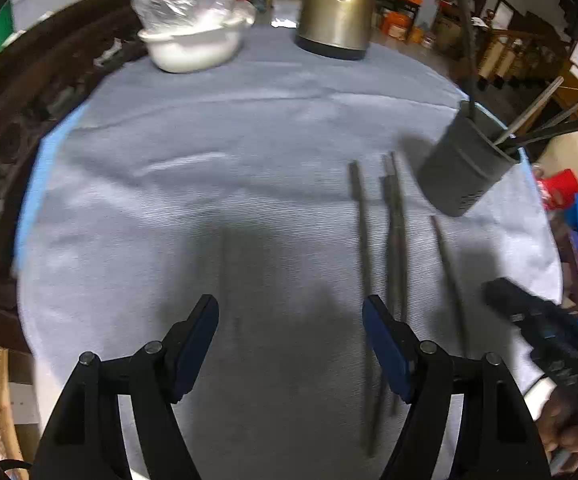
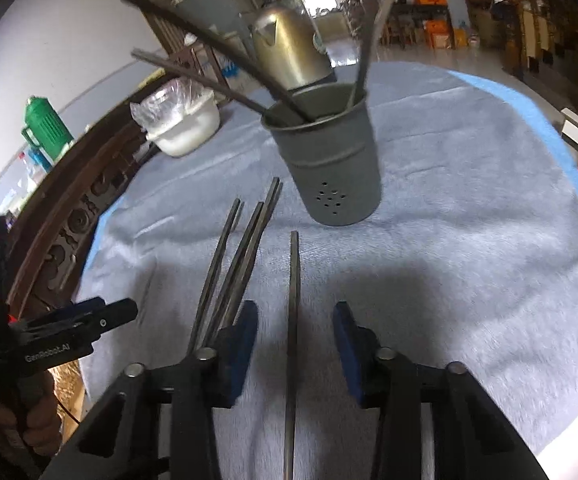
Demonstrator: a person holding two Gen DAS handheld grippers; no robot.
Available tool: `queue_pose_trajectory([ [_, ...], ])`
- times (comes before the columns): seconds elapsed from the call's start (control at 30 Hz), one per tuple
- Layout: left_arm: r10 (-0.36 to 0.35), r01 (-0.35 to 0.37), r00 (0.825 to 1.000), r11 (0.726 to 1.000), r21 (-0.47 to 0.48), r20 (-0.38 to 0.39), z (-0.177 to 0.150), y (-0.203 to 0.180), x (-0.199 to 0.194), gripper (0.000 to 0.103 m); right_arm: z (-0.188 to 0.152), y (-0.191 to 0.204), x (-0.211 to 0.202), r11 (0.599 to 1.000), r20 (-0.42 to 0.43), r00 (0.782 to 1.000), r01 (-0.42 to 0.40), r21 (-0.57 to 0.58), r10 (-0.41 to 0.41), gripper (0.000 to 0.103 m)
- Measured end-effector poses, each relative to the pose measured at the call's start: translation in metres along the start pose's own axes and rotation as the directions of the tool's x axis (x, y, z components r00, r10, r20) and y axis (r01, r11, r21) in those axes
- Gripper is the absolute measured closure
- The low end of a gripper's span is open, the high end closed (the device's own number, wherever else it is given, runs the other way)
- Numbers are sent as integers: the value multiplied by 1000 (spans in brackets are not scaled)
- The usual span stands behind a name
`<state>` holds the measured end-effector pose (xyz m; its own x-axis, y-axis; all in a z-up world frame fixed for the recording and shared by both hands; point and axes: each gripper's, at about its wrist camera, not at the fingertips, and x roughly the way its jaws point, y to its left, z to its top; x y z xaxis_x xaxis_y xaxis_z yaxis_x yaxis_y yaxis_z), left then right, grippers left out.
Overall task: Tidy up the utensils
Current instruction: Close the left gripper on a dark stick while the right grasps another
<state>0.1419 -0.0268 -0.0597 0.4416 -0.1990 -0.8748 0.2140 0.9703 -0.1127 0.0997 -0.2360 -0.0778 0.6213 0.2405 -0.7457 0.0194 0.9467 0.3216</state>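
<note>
The right gripper (image 2: 295, 344) hangs over the worktop (image 2: 469, 240), which has a grey-blue cloth on it. Its jaws are partly open, with one dark chopstick (image 2: 293, 300) lying on the cloth between them; the pads do not touch it. Just to the left lie three more chopsticks (image 2: 233, 264), close together. The left gripper (image 1: 291, 344) has its jaws wide open and holds nothing; only bare cloth is between them. Past the chopsticks stands a grey holder (image 2: 329, 160) with small holes, and more chopsticks lean out of its top. Farther back sit a white bowl (image 1: 191, 46) under clear plastic and a gold kettle (image 1: 335, 8)
</note>
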Motion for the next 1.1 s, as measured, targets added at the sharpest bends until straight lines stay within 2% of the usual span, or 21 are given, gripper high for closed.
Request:
queue_pose_trajectory([
  [0.13, -73, 73, 997, 997, -8, -32, 6, -11, 9, 38, 4, 0, 17, 1000, -51, 999, -7, 24, 9, 67],
  [0.33, -84, 83, 991, 996, -15, -100, 19, -19, 34, 62, 11, -3, 29, 999, -65, 998, 1, 43, 2, 67],
  [0.4, -100, 97, 989, 995, -28, -111, 22, -19, 40, 66, 15, -4, 33, 999, -77, 997, 16, 40, -13, 67],
  [0.47, -114, 111, 987, 993, -32, -113, 25, -20, 43, 70, 17, -5, 35, 999, -82, 997, 14, 40, -11, 73],
  [0.57, -119, 115, 985, 993, -36, -124, 28, -21, 50, 79, 19, -6, 41, 999, -97, 995, 15, 40, -11, 77],
  [0.73, -148, 144, 979, 989, -35, -139, 32, -26, 62, 81, 17, -7, 49, 999, -111, 994, 27, 31, -24, 81],
  [0.9, -155, 153, 978, 988, -25, -139, 34, -31, 69, 94, 16, -9, 49, 999, -107, 993, 46, 8, -45, 93],
  [1.1, -178, 176, 977, 984, -31, -120, 33, -31, 71, 96, 16, -12, 49, 999, -111, 993, 36, 18, -34, 94],
])
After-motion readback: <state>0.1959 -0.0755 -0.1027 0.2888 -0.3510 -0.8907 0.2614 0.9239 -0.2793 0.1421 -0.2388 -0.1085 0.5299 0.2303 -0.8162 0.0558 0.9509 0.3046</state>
